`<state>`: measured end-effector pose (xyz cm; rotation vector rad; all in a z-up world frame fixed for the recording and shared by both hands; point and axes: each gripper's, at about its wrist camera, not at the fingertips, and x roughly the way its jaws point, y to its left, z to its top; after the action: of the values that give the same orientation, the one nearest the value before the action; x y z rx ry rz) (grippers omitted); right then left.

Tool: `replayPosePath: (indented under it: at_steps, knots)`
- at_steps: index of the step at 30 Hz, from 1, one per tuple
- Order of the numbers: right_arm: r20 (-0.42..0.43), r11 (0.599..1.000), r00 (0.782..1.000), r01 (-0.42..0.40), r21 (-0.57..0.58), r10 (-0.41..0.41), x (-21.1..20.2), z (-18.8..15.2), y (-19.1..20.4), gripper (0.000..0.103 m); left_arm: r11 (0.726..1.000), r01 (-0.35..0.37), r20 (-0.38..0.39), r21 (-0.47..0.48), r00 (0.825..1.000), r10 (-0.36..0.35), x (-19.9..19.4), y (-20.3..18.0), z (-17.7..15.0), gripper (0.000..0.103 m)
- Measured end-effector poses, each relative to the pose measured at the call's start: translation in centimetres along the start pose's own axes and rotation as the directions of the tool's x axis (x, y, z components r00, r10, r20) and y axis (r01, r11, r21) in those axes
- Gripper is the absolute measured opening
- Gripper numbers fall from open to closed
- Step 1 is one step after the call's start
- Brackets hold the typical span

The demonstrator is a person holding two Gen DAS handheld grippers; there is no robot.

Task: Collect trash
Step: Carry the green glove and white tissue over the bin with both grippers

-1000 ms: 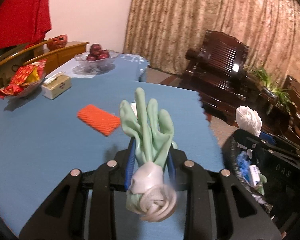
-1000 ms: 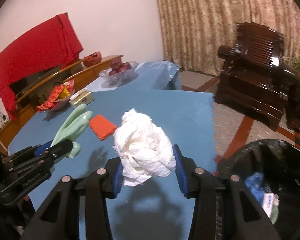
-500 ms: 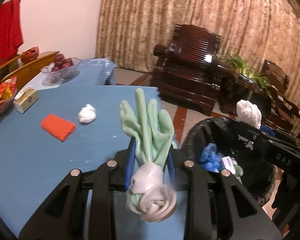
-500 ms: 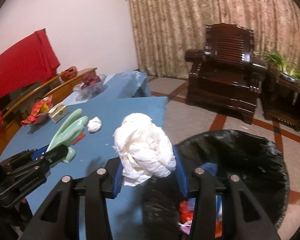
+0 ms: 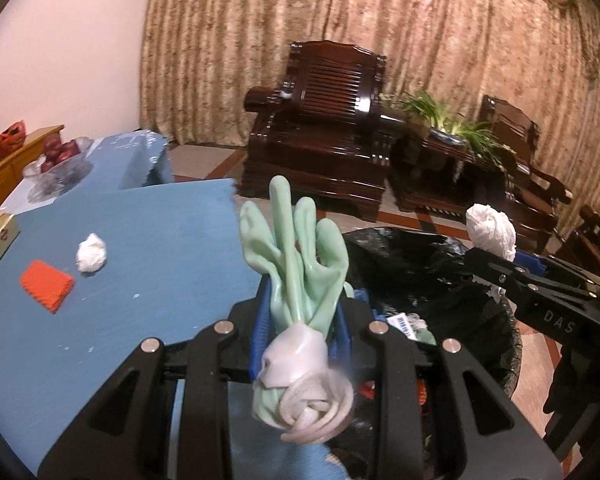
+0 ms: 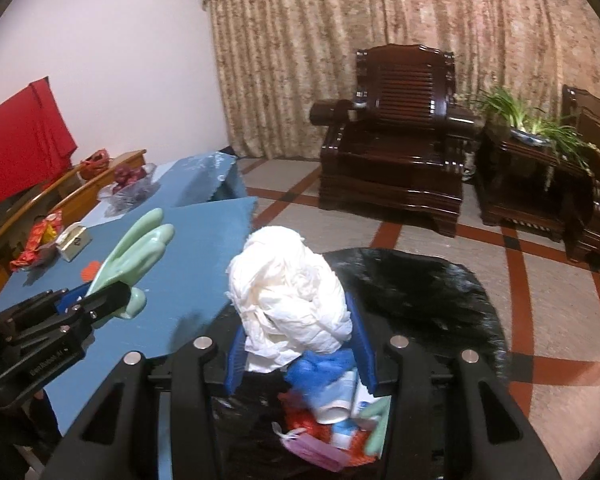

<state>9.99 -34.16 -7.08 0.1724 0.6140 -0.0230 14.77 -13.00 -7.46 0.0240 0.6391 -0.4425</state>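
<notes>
Left wrist view: the left tongs (image 5: 300,330) are clenched on a pale green rubber glove (image 5: 298,256). The glove stands upright between the blue pads, with its fingers pointing up and its rolled cuff hanging toward the camera. The tongs are over the edge of the blue bench (image 5: 140,264), just beside the black trash bin (image 5: 432,264). On the bench, well apart from the tongs, lie a crumpled white paper ball (image 5: 92,253) and an orange sponge (image 5: 47,285). At the right, the right tongs (image 5: 512,260) hold a white paper wad (image 5: 492,232) over the far rim of the bin.

Right wrist view: the right tongs (image 6: 300,350) are about half open and grasp the white paper wad (image 6: 290,294) between the blue pads. The wad is directly above the open trash bin (image 6: 420,284), which already contains blue, red and purple trash. At the left, the left tongs (image 6: 96,300) carry the rubber glove (image 6: 136,248) above the bench (image 6: 204,248).
</notes>
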Motion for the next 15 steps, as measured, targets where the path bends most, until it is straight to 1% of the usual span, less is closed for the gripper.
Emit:
replayPosePath:
  at_steps: [9,15]
  knots:
    - [-0.015,0.997,0.997,0.073,0.021,-0.073,0.4,-0.5,-3.9,0.045,0.997,0.064,-0.017,0.046,0.998,-0.063,3.4,-3.5,-0.1,0.028]
    - [-0.032,0.993,0.994,0.109,0.040,-0.108,1.2,-0.8,-6.3,0.045,0.993,0.106,-0.039,0.052,0.994,-0.104,5.8,-5.1,0.0,0.028]
